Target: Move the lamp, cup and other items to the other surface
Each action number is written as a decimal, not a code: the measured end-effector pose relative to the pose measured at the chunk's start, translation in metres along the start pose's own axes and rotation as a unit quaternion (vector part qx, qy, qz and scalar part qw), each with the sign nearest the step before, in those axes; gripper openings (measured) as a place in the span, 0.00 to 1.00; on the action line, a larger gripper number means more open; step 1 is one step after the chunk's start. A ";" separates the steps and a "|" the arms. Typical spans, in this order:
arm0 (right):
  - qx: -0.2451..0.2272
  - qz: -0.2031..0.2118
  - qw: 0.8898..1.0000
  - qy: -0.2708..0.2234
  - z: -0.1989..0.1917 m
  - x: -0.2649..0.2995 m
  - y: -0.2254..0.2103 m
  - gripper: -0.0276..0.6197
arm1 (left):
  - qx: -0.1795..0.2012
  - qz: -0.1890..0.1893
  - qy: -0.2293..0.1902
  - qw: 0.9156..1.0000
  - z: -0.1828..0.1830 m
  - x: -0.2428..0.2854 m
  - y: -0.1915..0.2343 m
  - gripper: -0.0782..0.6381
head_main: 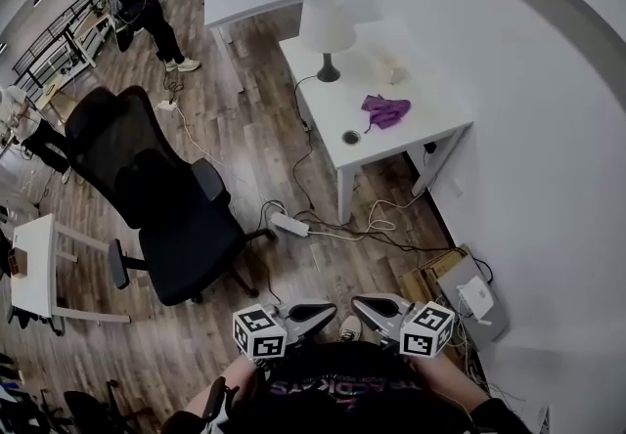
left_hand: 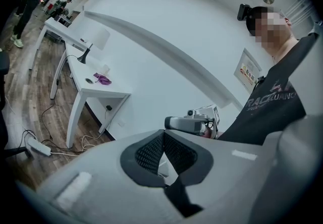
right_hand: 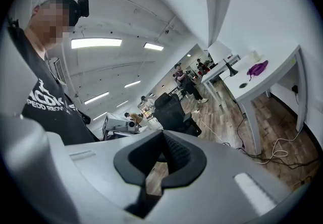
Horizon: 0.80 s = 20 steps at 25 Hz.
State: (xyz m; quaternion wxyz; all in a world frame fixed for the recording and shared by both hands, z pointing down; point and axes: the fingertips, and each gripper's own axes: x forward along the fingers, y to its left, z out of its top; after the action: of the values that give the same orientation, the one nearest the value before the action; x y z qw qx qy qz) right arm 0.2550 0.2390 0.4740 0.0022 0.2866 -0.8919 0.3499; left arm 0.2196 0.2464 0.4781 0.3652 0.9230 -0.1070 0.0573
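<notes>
From my left claw and right claw, tips near each other at bottom centre, the wood floor runs open up the middle to the white table at centre right. The black office chair blocks centre left. A power strip and cables cross the boards by the table's near leg (low, flat on the floor). Cardboard crowds lower right. On the tabletop the lamp stands at the far end w/ its cord off the left edge, and a purple cloth lies mid-top. The wall shuts the right side; left side and overhead are free.
</notes>
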 end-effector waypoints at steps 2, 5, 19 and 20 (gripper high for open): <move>0.002 -0.001 1.000 -0.004 0.002 0.008 0.001 0.05 | -0.002 -0.001 -0.001 1.000 0.003 -0.007 0.005 0.10; 0.006 -0.004 1.000 -0.010 0.005 0.023 0.002 0.05 | -0.003 -0.006 0.001 1.000 0.008 -0.018 0.014 0.10; 0.003 -0.027 0.999 -0.024 0.021 0.099 0.016 0.05 | 0.007 -0.023 0.003 1.000 0.041 -0.077 0.061 0.10; 0.002 -0.029 0.999 -0.023 0.021 0.105 0.017 0.05 | 0.007 -0.025 0.003 1.000 0.043 -0.081 0.064 0.10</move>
State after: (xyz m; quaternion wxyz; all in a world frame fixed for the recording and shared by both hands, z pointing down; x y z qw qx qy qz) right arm 0.1631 0.1823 0.4692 -0.0086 0.3198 -0.8826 0.3445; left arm 0.1265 0.1837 0.4741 0.3603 0.9278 -0.0823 0.0515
